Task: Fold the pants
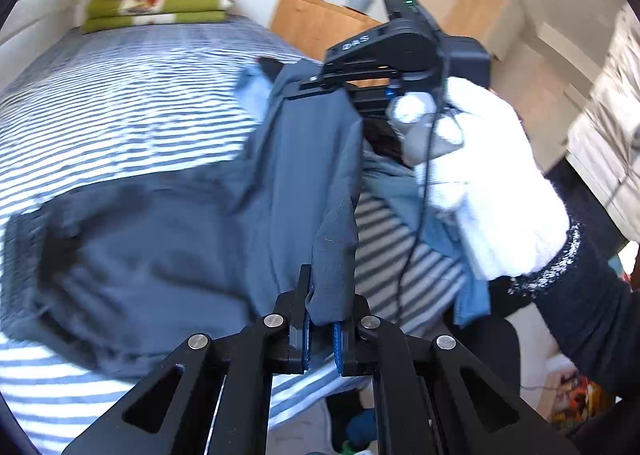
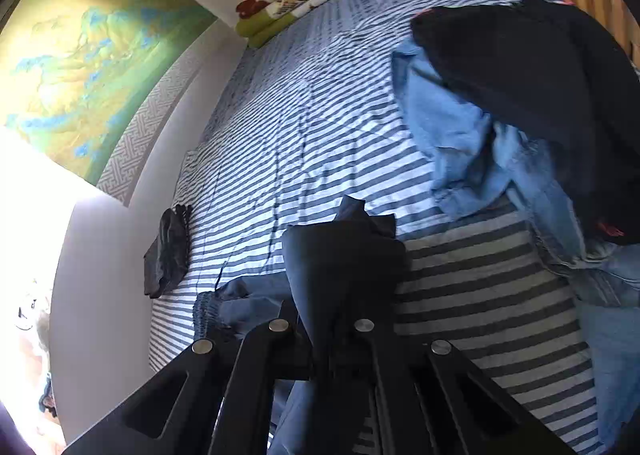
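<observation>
Pants [image 1: 168, 239], grey, hang off the striped bed [image 1: 120, 103], both tools clamped on fabric: left tool [image 1: 320, 329], right tool [image 2: 332, 339]. Risk: thin pinch slips out, or cloth snags the jeans pile [image 2: 460, 135] beside it.

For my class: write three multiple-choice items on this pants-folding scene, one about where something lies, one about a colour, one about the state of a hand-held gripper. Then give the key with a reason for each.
1. Where does the folded green and red blanket lie?
A. at the far end of the bed, by the wall
B. on the floor
C. on the wooden cabinet

2. What colour are the pants being folded?
A. white
B. grey-blue
C. red

3. What is the left hand-held gripper doing?
A. standing open over bare bedding
B. shut on nothing
C. shut on the pants

Key: 1 A, it sits on the striped bed against the wall. 2 B, the cloth is grey-blue. 3 C, cloth is pinched between its pads.
</observation>
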The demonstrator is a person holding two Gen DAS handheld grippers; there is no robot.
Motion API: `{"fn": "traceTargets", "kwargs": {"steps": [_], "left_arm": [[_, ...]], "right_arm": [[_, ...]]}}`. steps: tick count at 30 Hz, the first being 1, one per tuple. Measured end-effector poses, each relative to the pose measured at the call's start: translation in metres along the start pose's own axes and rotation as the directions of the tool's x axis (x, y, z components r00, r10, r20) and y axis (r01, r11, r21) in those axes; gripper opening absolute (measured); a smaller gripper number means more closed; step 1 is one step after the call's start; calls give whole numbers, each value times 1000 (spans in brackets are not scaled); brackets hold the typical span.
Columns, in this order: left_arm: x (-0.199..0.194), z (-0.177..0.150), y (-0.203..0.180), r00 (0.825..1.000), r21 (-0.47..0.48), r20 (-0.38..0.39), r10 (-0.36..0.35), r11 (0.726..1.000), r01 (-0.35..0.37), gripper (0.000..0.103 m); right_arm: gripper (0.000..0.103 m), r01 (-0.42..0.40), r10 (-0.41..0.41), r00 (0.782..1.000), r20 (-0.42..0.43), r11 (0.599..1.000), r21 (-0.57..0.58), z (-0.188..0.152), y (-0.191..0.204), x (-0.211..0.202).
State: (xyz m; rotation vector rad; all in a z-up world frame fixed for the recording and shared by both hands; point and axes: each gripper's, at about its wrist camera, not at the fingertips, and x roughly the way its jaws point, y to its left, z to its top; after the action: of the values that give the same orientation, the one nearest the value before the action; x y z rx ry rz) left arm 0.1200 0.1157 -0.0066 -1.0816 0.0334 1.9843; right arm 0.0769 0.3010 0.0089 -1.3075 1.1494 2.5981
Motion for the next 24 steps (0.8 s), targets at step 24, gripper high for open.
{"fn": "traceTargets", "kwargs": {"steps": [24], "left_arm": [[-63, -96, 192, 962, -370, -44, 270, 890, -267, 8]], "right_arm": [[3, -1, -71, 972, -223, 952, -306, -52, 182, 218]]}}
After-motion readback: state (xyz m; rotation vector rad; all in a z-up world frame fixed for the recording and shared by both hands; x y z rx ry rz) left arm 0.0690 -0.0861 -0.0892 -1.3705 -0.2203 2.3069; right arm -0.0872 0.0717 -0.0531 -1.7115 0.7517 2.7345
